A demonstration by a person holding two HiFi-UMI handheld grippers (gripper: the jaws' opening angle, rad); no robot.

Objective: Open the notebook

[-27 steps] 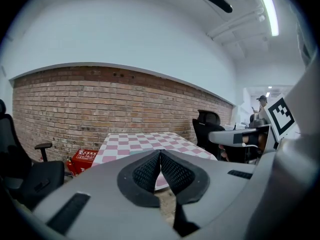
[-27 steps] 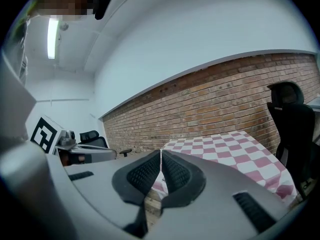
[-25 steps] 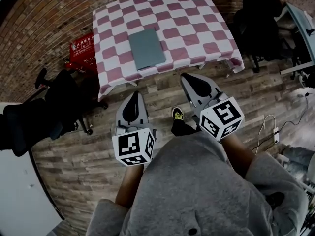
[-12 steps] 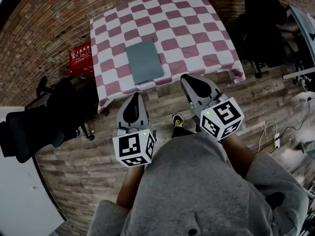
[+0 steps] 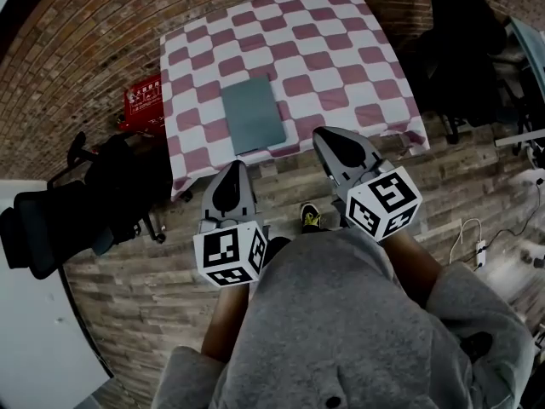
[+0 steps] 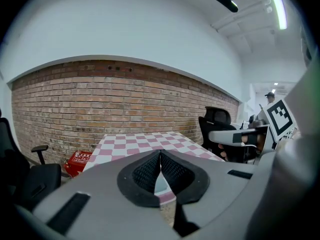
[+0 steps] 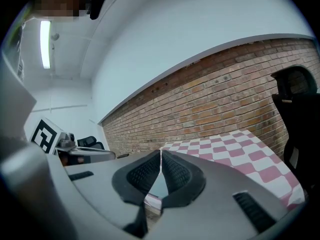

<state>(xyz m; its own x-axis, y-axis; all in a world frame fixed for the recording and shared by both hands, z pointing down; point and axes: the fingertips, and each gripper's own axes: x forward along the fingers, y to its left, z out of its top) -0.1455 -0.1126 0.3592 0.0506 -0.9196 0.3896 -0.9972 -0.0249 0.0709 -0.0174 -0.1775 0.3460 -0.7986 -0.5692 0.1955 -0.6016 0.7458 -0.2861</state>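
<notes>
Checked tablecloth (image 5: 341, 58) by brick wall (image 5: 85, 41) bears seemingly closed notebook (image 5: 254, 114); left gripper (image 5: 236, 167), right gripper (image 5: 322, 135) clamped empty.

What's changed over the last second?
The person has stepped toward the table, so it and the notebook now sit nearer both tools. The left tool and right tool stay shut and empty, and the notebook is still closed.

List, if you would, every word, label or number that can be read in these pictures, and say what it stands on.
No text here can be read.
Red box: white print on its top, too small and blurred to read.
Notebook: plain grey cover, no print shows.
Left tongs and right tongs: their cubes bear black-and-white square patterns, no letters or numbers.
</notes>
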